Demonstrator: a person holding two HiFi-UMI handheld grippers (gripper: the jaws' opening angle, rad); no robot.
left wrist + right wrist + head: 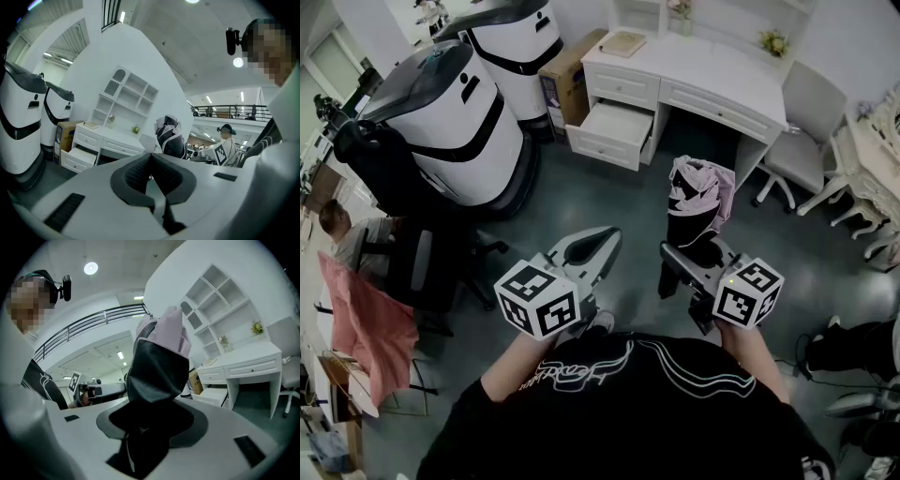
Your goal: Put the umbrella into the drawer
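The right gripper has its jaws clenched on the folded black and pink umbrella. The left gripper has its jaws closed together, with nothing between. The open drawer is ahead, well apart from the umbrella.

Your right gripper holds a folded black-and-pink fabric umbrella upright in front of you. The pale pink folds sit on top and the black fabric runs down between the jaws. Your left gripper is beside it, apart from the umbrella, with its white jaws closed together at the tips. Ahead of you stands a white wooden desk. Its lower left white drawer is pulled open, and the drawers above and beside it are shut. A brown cardboard box stands against the desk's left end, next to two large rounded white-and-black machines. A white office chair stands at the desk's right end.
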